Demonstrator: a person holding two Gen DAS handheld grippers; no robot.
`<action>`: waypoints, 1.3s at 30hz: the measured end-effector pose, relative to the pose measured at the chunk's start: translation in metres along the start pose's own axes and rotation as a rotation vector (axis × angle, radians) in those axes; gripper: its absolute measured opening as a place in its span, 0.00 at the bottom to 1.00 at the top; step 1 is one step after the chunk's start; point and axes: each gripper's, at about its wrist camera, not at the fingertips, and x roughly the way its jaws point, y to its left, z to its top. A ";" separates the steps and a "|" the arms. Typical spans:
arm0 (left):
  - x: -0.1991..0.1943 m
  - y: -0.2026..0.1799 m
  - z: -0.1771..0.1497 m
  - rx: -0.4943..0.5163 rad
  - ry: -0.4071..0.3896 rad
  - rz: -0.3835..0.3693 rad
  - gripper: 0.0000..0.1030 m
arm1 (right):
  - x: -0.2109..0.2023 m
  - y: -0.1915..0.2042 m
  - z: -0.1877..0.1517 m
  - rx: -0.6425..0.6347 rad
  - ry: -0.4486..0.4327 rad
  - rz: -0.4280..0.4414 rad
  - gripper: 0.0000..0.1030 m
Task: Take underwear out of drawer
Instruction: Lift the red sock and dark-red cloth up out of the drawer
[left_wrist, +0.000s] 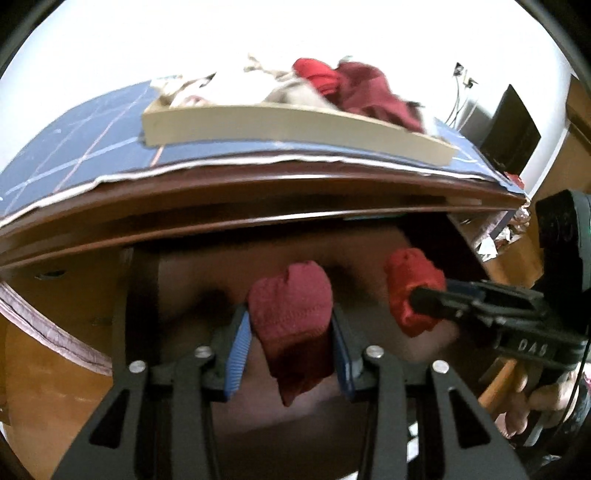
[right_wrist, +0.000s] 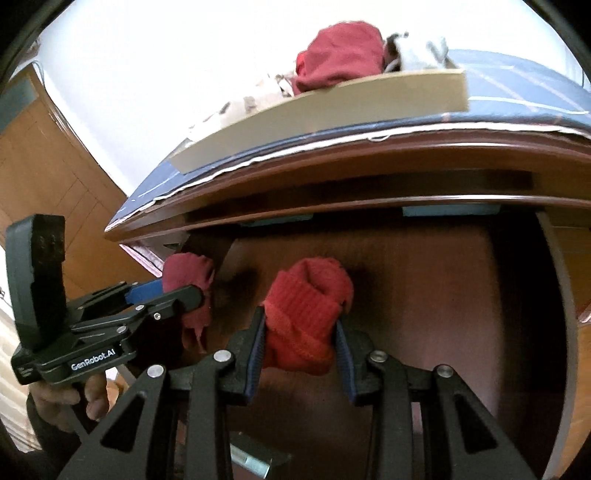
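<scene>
I have two pieces of underwear in hand. The dark red underwear (left_wrist: 291, 317) is clenched between the blue pads of my left tool (left_wrist: 291, 332), its loose end hanging below the pads toward 6 o'clock. The brighter red underwear (right_wrist: 306, 325) is bunched up and gripped the same way in my right tool (right_wrist: 301, 336). In the left wrist view the right tool sits at 3 o'clock with its bundle; in the right wrist view the left tool sits at 9 o'clock. Both bundles hang above the brown floor of the open drawer (right_wrist: 461, 314), which looks otherwise empty where I can see it, though its back is in shadow.

Just beyond, toward 12 o'clock, the table (left_wrist: 258, 184) edge overhangs the drawer, covered by a blue cloth (left_wrist: 74, 147). On it stands a shallow tray (left_wrist: 295, 125) already piled with red and pale clothes (left_wrist: 369, 92).

I judge this the carry-out step: both grips made, bundles clear of the drawer floor. Next I must lift both over the table edge without snagging the hanging cloth, then let go over the tray.
</scene>
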 end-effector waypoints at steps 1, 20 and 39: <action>-0.002 -0.006 -0.002 0.006 -0.009 0.001 0.38 | -0.002 0.001 -0.003 -0.003 -0.012 -0.008 0.36; -0.052 -0.054 -0.028 0.039 -0.136 0.073 0.38 | -0.095 0.013 -0.030 -0.055 -0.198 -0.083 0.36; -0.071 -0.067 -0.040 0.040 -0.192 0.130 0.38 | -0.142 0.033 -0.039 -0.106 -0.292 -0.126 0.36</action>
